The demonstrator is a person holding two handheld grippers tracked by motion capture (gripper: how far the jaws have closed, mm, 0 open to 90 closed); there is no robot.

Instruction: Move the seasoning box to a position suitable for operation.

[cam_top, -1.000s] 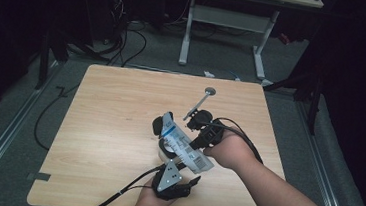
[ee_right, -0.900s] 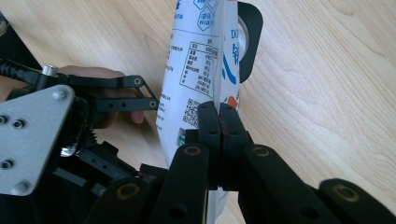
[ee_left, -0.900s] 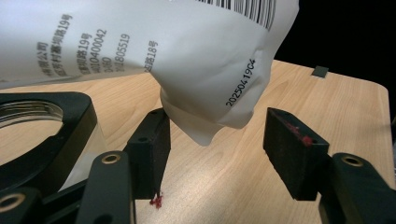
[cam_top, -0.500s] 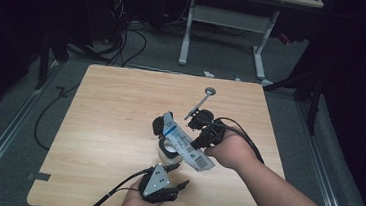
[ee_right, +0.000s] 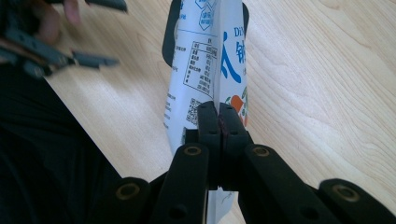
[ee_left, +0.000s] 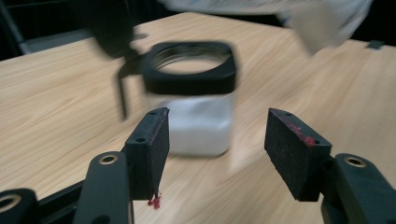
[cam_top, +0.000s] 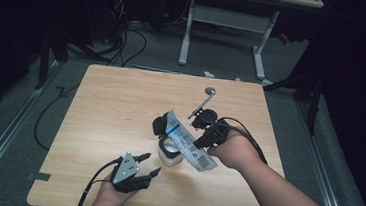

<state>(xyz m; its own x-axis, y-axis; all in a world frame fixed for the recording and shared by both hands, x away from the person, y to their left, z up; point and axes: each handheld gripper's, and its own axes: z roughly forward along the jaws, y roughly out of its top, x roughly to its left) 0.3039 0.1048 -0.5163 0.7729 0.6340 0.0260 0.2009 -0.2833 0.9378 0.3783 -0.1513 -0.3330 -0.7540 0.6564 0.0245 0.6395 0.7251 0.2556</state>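
Observation:
A small clear jar point(cam_top: 170, 156) with a black square rim and white contents stands mid-table, its black lid point(cam_top: 159, 124) flipped open to the left. A white-and-blue printed pouch point(cam_top: 184, 137) slants over the jar's mouth, and my right gripper point(cam_top: 200, 142) is shut on its lower end. In the right gripper view the jaws pinch the pouch point(ee_right: 205, 70) edge-on at my right gripper point(ee_right: 218, 122). My left gripper point(cam_top: 146, 164) is open near the front edge, left of the jar. In the left gripper view the jar point(ee_left: 194, 116) stands just beyond my left gripper point(ee_left: 217, 123), untouched.
A long-handled metal spoon point(cam_top: 202, 102) lies on the wooden table point(cam_top: 110, 106) behind the right hand. Cables trail from both grippers toward the front edge. Beyond the table's far edge are a desk frame point(cam_top: 225, 31) and floor cables.
My left gripper has drawn back to the left along the front edge, away from the jar. The right gripper and the pouch have kept still.

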